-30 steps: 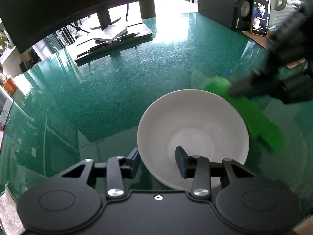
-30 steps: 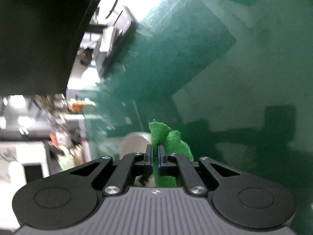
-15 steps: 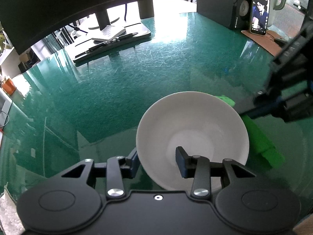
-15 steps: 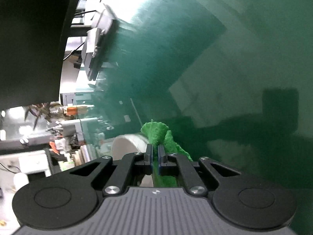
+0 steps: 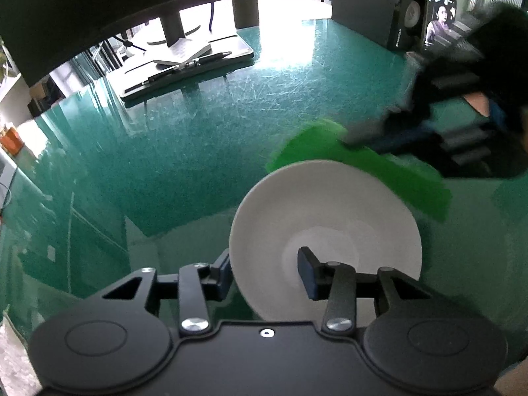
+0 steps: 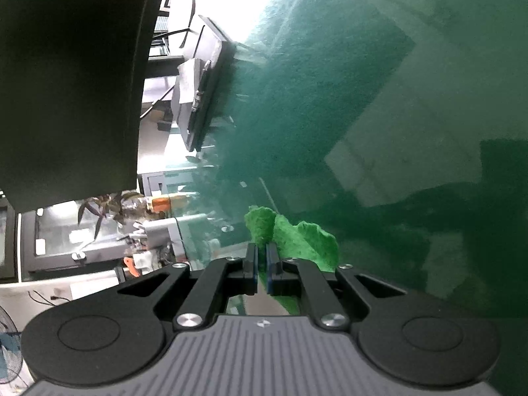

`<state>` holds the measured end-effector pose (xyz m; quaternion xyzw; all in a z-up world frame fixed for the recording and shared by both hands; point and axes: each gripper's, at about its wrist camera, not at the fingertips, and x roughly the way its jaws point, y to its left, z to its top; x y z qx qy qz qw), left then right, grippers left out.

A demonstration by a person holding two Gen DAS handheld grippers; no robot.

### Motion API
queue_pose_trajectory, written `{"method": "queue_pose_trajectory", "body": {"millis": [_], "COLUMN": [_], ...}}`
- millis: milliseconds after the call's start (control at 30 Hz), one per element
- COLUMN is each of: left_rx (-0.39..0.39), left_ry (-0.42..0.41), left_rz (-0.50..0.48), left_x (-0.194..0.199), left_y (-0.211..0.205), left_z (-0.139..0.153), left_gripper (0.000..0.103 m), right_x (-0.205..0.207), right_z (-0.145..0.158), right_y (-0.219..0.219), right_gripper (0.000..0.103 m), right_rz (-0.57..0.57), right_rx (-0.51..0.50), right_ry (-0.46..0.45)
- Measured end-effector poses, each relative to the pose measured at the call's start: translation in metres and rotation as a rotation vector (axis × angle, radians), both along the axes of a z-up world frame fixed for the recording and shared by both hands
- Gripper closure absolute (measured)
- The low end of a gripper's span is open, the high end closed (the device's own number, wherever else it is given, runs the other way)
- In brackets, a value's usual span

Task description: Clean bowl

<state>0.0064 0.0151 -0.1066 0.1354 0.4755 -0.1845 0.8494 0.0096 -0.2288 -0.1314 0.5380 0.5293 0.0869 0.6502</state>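
Left claw (image 5: pixel 264 275): its jaws are opening a little, one finger outside the bowl's wall, one inside, and I cannot tell if they press on it
Right claw (image 6: pixel 261 265): pinched tight on the green cloth (image 6: pixel 297 237)
Bowl (image 5: pixel 330 211): white, tipped up, low over the green table (image 5: pixel 204 138), close to the left claw
Cloth: blurry in the left view, just behind the bowl's far rim
Further back: a phone (image 5: pixel 440 19) lit up beside a black speaker (image 5: pixel 406 10), and a notebook (image 5: pixel 184 51) with a pen on a dark tray

Office desk setting: green glass desktop (image 5: pixel 204 138), big dark monitor (image 5: pixel 132 3) along its back edge, notebook and pen on stand (image 5: pixel 188 62) beneath monitor, speaker (image 5: pixel 406 10) and phone (image 5: pixel 440 16) right of monitor.
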Motion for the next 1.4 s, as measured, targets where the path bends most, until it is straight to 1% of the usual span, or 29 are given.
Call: {"method": "queue_pose_trajectory", "body": {"millis": [67, 167, 267, 433, 500, 567, 700, 833, 933, 1067, 1133, 1200, 1333, 1400], "left_rx": [0.003, 0.001, 0.006, 0.013, 0.010, 0.005, 0.002, -0.010, -0.009, -0.004, -0.003, -0.002, -0.007, -0.007], "left_ry": [-0.003, -0.004, -0.005, -0.007, -0.004, -0.002, -0.003, -0.001, -0.002, -0.004, -0.004, -0.003, -0.001, -0.002], "left_rz": [-0.002, -0.001, 0.002, 0.006, 0.009, 0.009, -0.004, -0.003, -0.002, -0.001, -0.001, 0.001, 0.003, 0.001], "left_x": [0.000, -0.001, -0.002, -0.002, -0.002, -0.002, -0.002, -0.001, -0.001, -0.001, -0.001, -0.001, -0.001, -0.001], "left_y": [-0.001, -0.001, -0.001, -0.001, 0.000, 0.000, -0.002, -0.001, -0.001, -0.002, -0.002, -0.002, -0.001, -0.001], "left_z": [0.000, 0.000, 0.000, 0.000, 0.000, 0.000, 0.000, 0.000, -0.001, -0.001, -0.001, -0.001, -0.001, -0.001], "left_gripper": [0.061, 0.061, 0.061, 0.058, 0.057, 0.056, 0.056, 0.056, 0.056, 0.056, 0.056, 0.056, 0.055, 0.054], "right_x": [-0.007, -0.011, 0.001, 0.030, 0.031, 0.026, 0.000, -0.013, -0.003, 0.021, 0.036, 0.042, 0.036, 0.028], "right_z": [-0.002, -0.005, -0.008, -0.010, -0.008, -0.007, -0.007, -0.008, -0.008, -0.010, -0.010, -0.010, -0.008, -0.008], "right_y": [-0.004, -0.004, 0.002, 0.022, 0.024, 0.020, 0.002, -0.003, 0.004, 0.019, 0.033, 0.041, 0.036, 0.026], "right_gripper": [0.098, 0.098, 0.098, 0.098, 0.098, 0.098, 0.098, 0.098, 0.097, 0.097, 0.097, 0.097, 0.097, 0.097], "right_rz": [0.004, 0.000, -0.004, 0.026, 0.030, 0.024, 0.002, -0.018, -0.014, 0.013, 0.043, 0.067, 0.068, 0.057], "right_rx": [-0.019, -0.013, -0.019, 0.005, 0.006, 0.011, 0.010, 0.021, 0.013, 0.019, 0.026, 0.024, 0.015, -0.007], "right_ry": [0.024, 0.032, 0.019, -0.012, -0.019, -0.016, 0.025, 0.051, 0.039, 0.016, -0.001, -0.010, -0.013, 0.004]}}
